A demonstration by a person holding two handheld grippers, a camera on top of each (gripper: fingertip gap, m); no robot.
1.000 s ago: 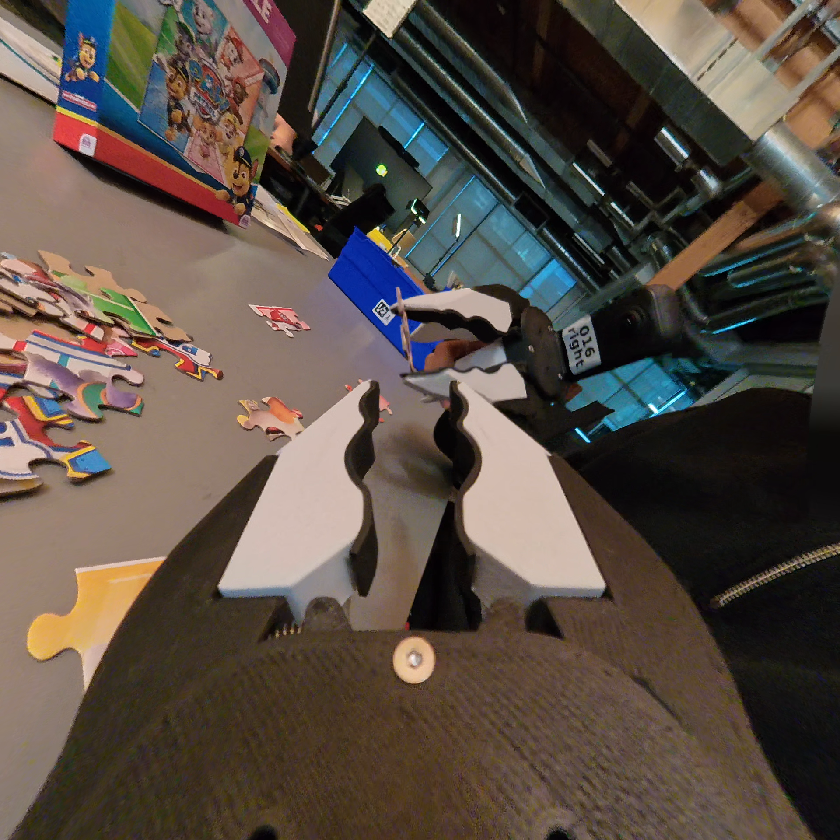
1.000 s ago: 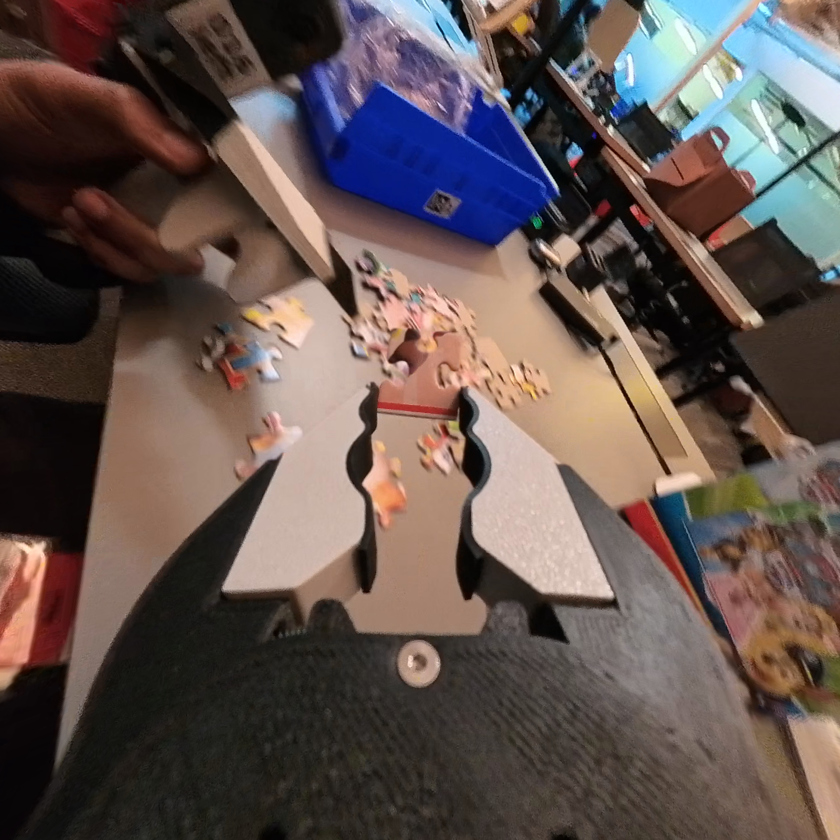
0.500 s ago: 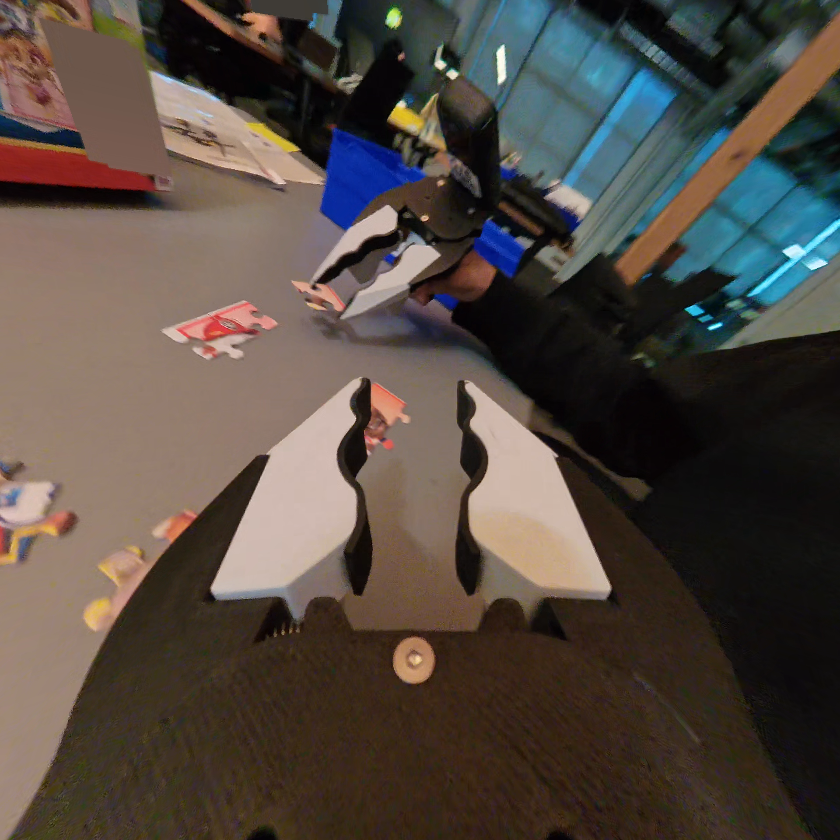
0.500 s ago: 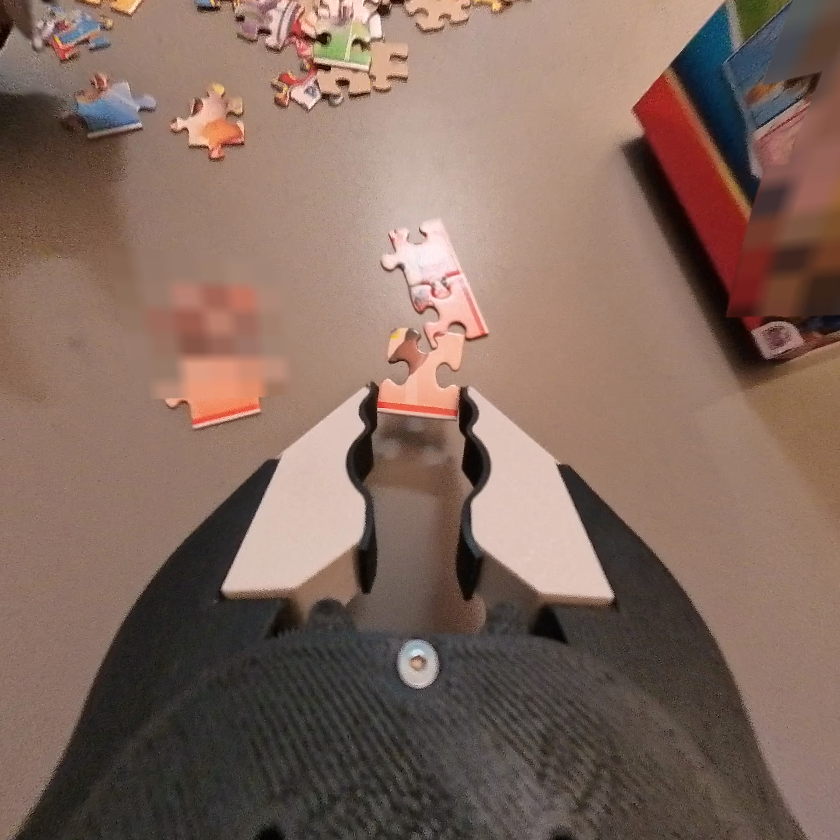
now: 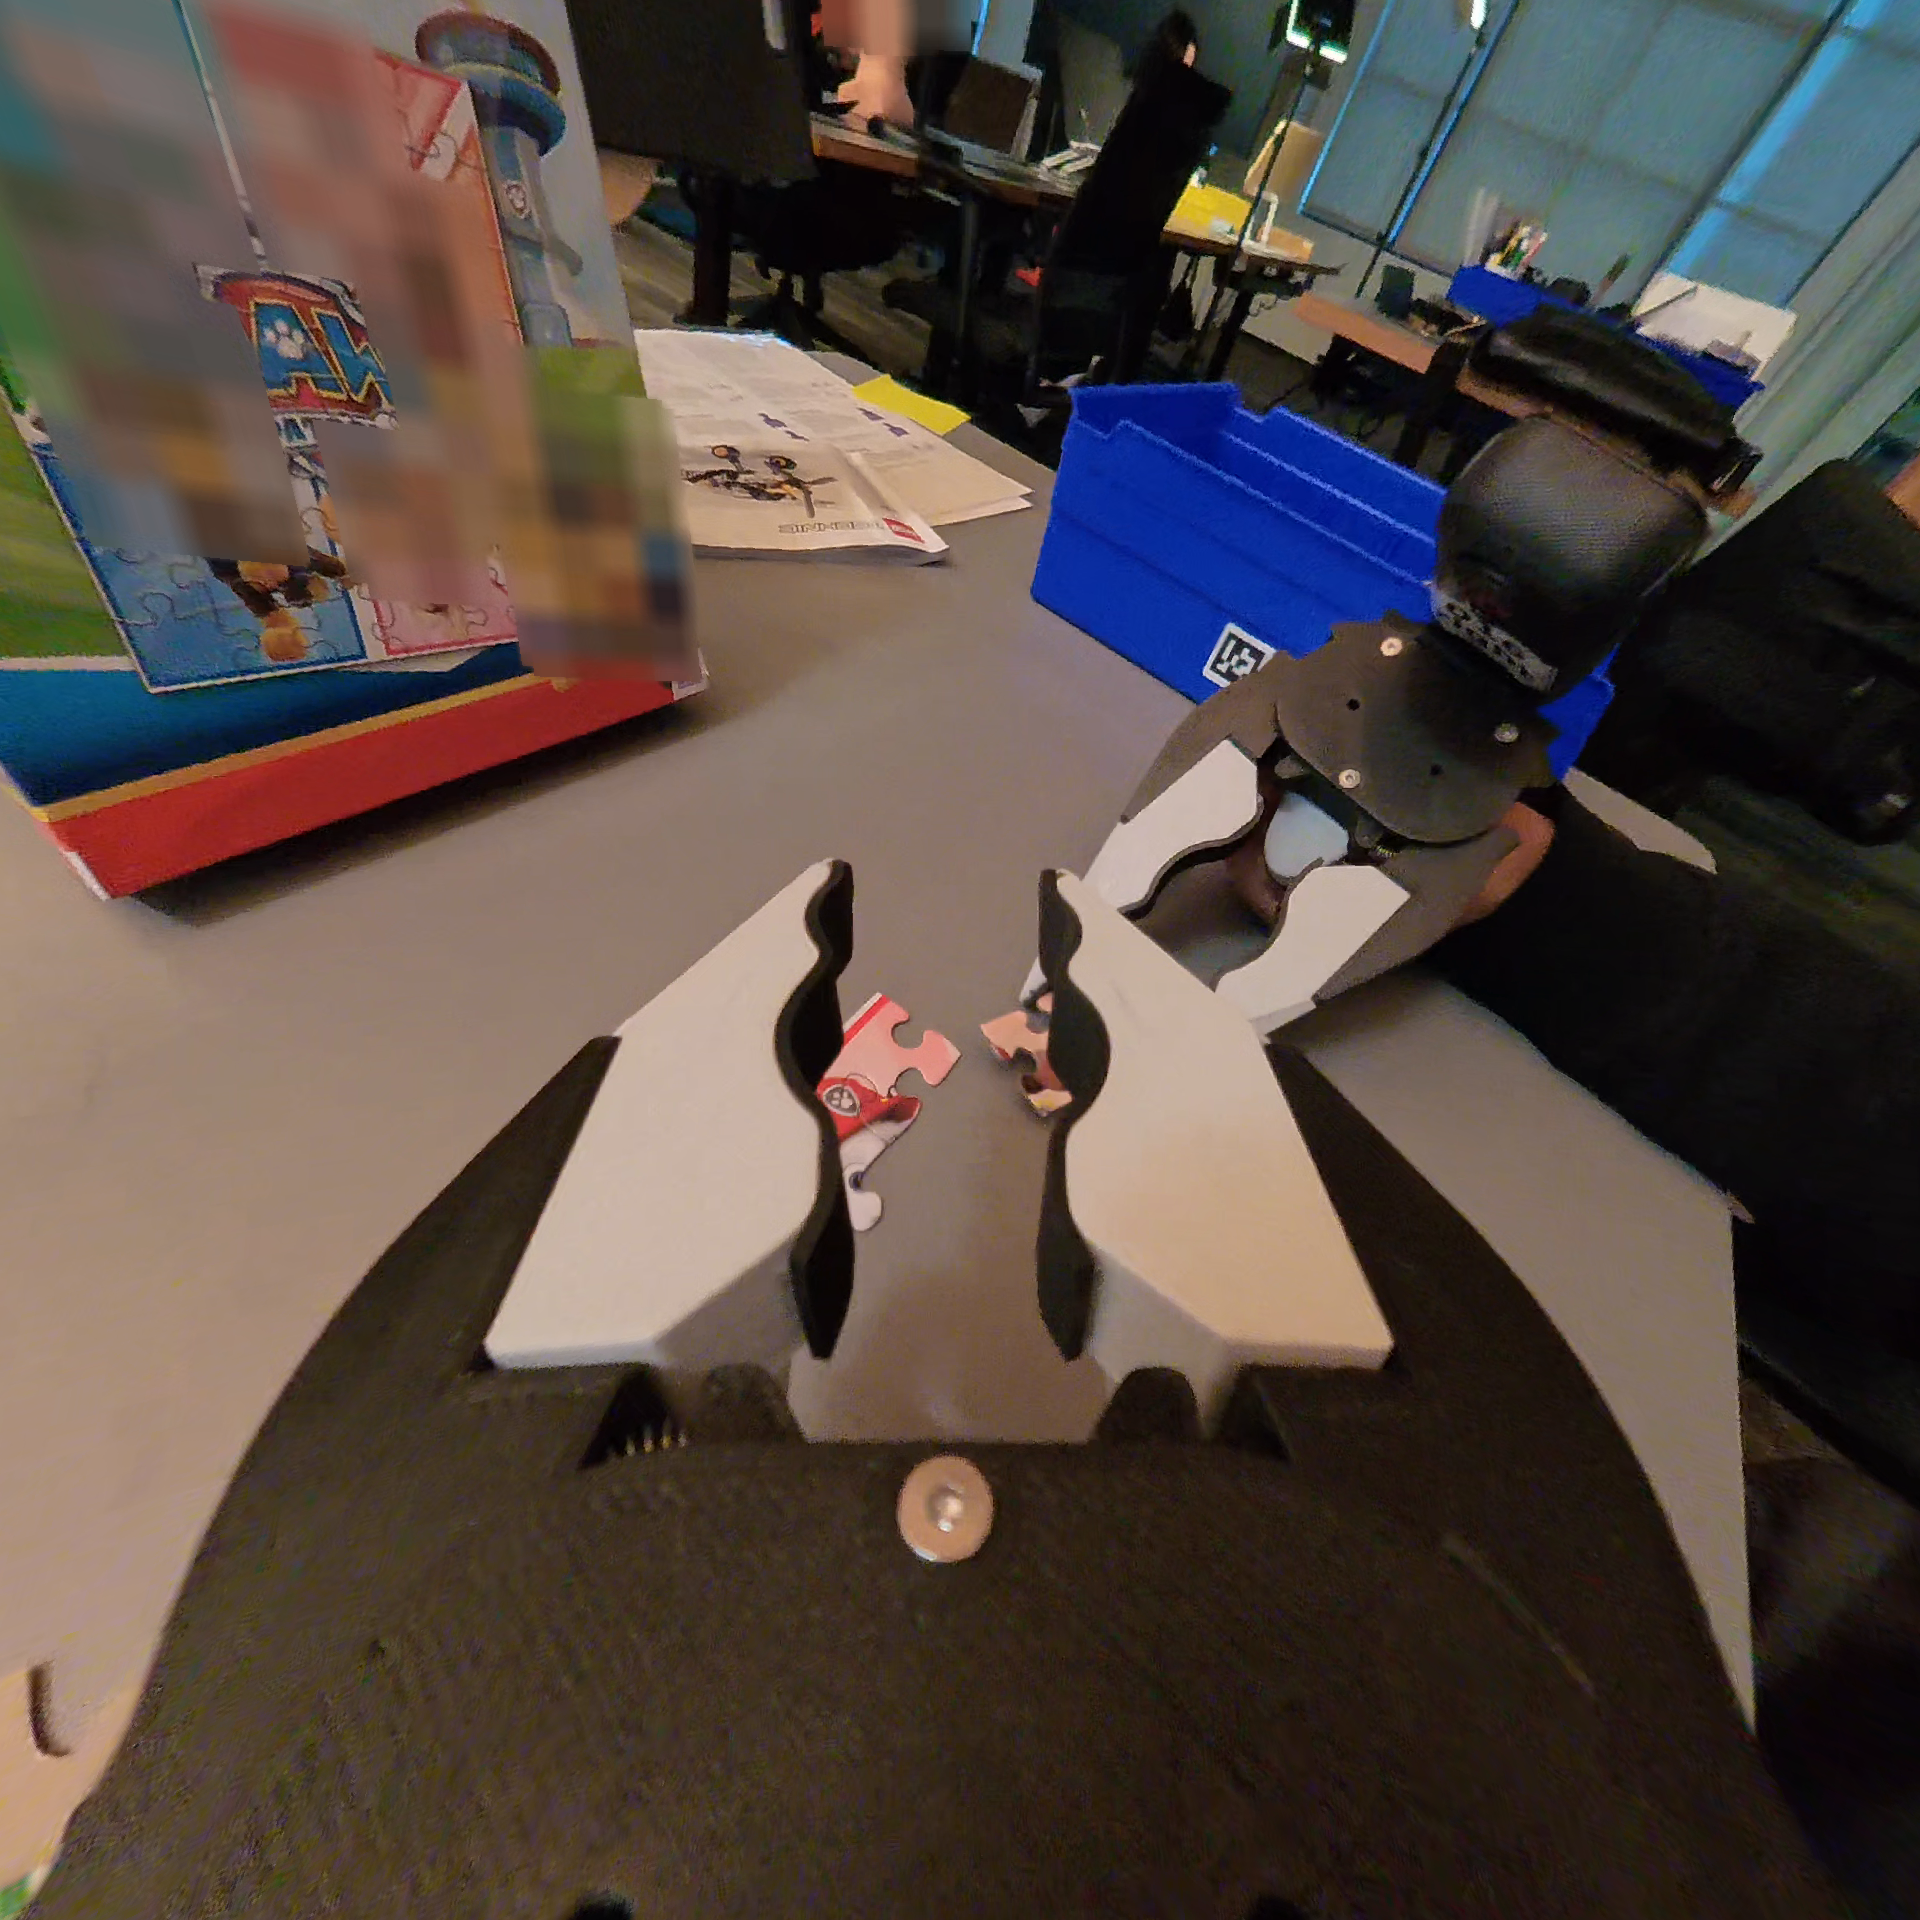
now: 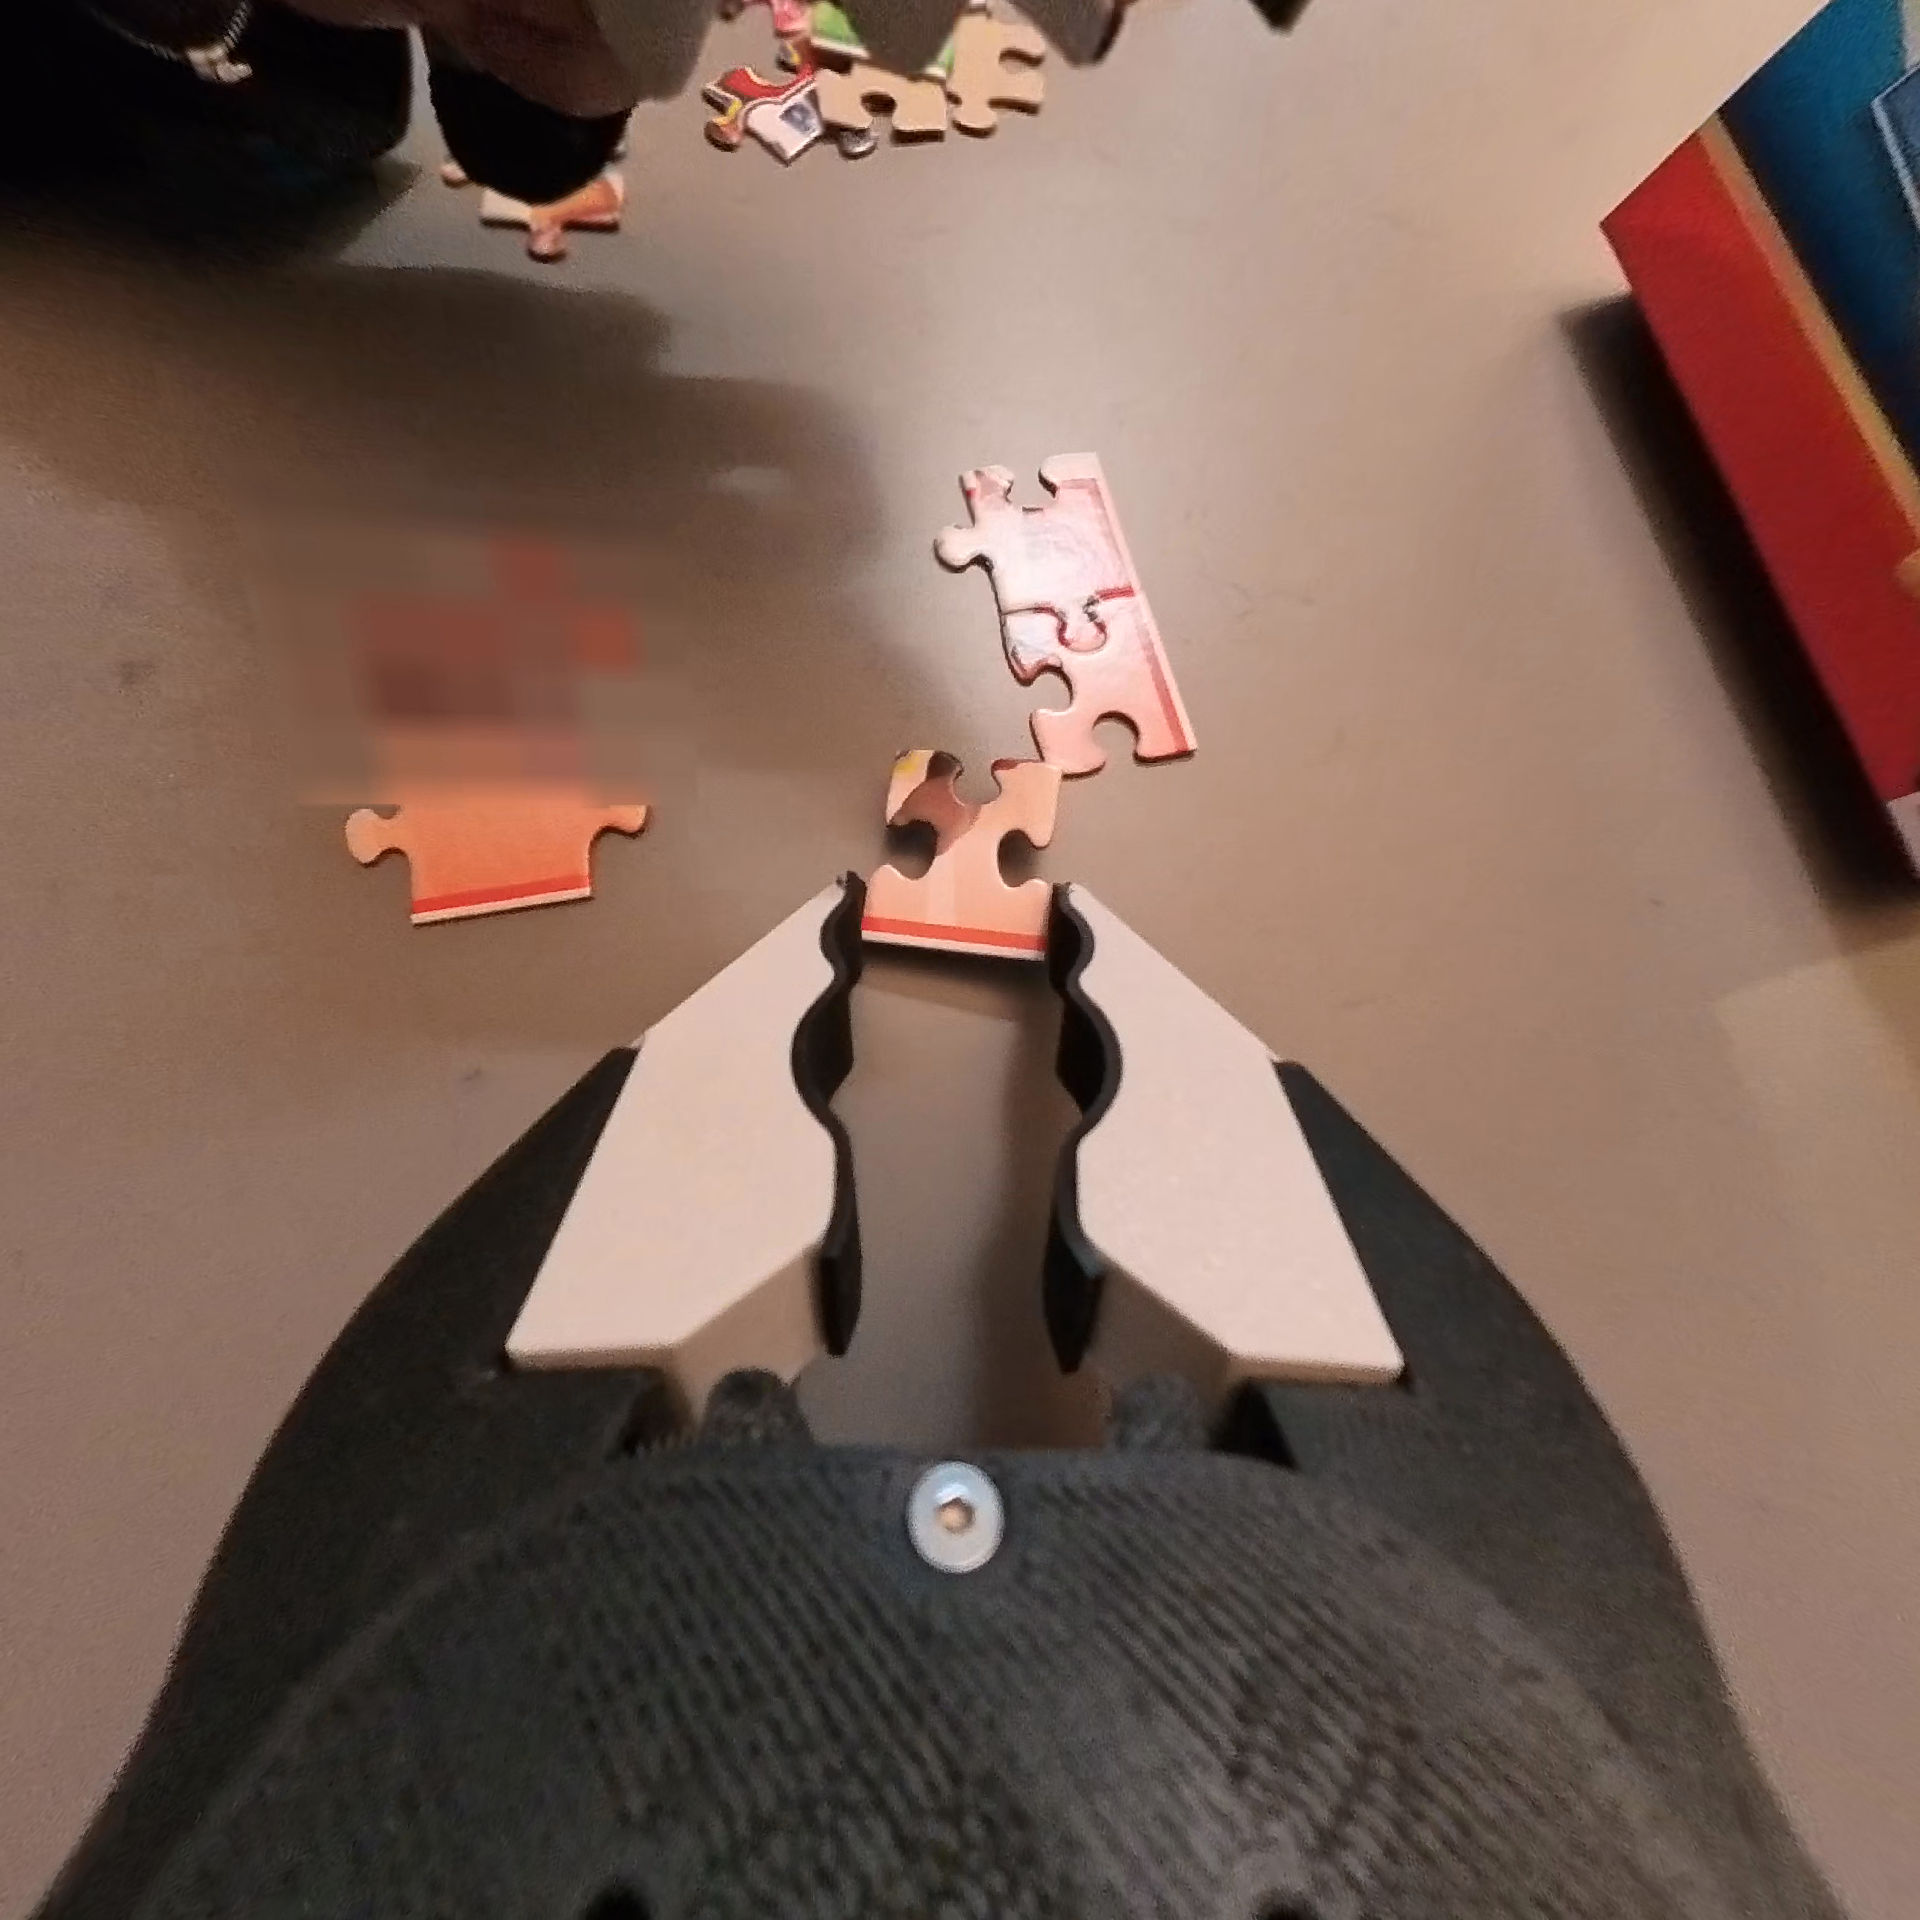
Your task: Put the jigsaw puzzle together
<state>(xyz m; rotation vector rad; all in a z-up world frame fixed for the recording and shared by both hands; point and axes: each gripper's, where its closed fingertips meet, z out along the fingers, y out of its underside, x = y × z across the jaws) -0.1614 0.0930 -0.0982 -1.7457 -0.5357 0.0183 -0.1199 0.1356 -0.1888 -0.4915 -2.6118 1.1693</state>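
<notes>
At the right claw (image 6: 954, 914): tips pinch a pink puzzle piece (image 6: 966, 862) by its two sides, low over the bench (image 6: 1351, 935).
Just beyond it: a joined pair of pieces (image 6: 1081, 623), touching or nearly touching its far right corner.
Further left: an orange piece (image 6: 488, 862), lying flat.
Far right: a puzzle box (image 6: 1766, 520).
At the left claw (image 5: 945, 904): narrowly parted, gripping nothing, over a red-and-white piece (image 5: 883, 1081) that lies on the bench.

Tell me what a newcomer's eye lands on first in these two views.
First, the right gripper, low over the grey table with its jaws clamped on the straight red-striped edge of a puzzle piece, just short of a joined pair of pieces. Next, the left gripper hangs open above that pair. At the table's side stands the bright puzzle box, with a blue bin behind.
</notes>
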